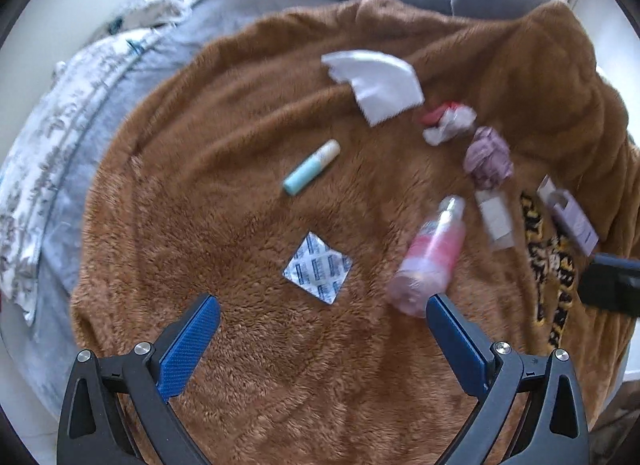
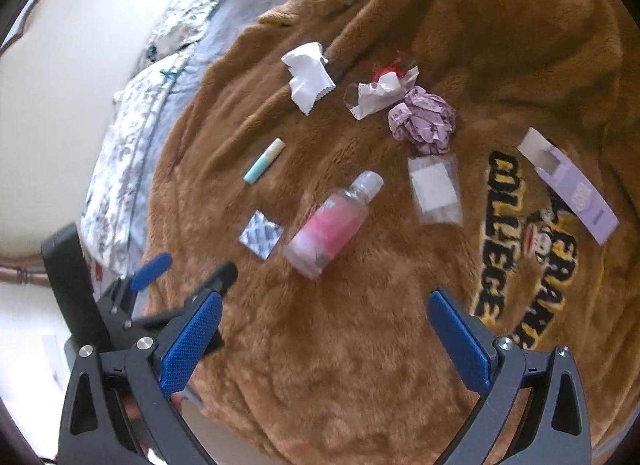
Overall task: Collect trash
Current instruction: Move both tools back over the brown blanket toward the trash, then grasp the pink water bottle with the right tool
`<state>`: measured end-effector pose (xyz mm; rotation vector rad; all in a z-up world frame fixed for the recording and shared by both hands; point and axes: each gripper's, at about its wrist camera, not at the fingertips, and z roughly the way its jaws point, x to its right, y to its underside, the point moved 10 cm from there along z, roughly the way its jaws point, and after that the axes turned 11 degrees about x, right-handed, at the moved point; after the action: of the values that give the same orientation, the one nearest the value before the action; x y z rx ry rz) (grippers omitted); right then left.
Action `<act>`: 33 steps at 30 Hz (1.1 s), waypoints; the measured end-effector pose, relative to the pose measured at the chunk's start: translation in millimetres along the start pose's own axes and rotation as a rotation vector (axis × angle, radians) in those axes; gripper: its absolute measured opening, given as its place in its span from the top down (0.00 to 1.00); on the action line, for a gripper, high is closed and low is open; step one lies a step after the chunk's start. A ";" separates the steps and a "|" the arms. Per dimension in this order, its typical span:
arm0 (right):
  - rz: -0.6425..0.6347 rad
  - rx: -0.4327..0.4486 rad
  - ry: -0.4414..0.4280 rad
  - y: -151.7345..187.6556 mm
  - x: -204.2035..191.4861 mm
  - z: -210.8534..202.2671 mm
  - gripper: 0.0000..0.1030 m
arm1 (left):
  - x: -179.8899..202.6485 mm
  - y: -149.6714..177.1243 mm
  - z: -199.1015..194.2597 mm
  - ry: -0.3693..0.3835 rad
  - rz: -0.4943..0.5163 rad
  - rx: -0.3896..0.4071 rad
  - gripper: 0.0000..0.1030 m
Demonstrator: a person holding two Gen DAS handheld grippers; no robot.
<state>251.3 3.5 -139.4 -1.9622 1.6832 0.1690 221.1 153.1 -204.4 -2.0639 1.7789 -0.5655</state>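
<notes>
Brown fuzzy blanket holds a pink plastic bottle and crumpled purple paper; left claw and right claw both spread wide, holding nothing.

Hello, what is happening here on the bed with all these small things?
A person holds two hand-held grippers above a brown blanket to collect trash. The left hand-held gripper and the right hand-held gripper are both open and empty. A pink bottle, a foil packet and crumpled purple paper lie untouched.
</notes>
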 end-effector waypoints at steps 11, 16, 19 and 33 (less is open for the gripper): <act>0.009 -0.094 0.090 -16.3 -2.2 99.5 0.01 | -22.7 11.1 54.5 0.028 -0.013 -0.103 0.00; 0.109 -0.141 0.107 -4.9 9.5 132.4 0.01 | -28.7 12.1 70.2 0.043 0.011 -0.124 0.00; 0.144 -0.170 0.120 4.6 15.3 145.4 0.03 | -26.6 12.8 76.6 0.057 0.035 -0.131 0.00; 0.001 -0.106 0.197 22.4 26.1 149.7 0.55 | -19.2 6.4 84.9 0.094 0.021 -0.125 0.00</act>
<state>272.9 50.1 -284.1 -2.1147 1.8323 0.0681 257.0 171.9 -281.7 -2.1305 1.9323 -0.5677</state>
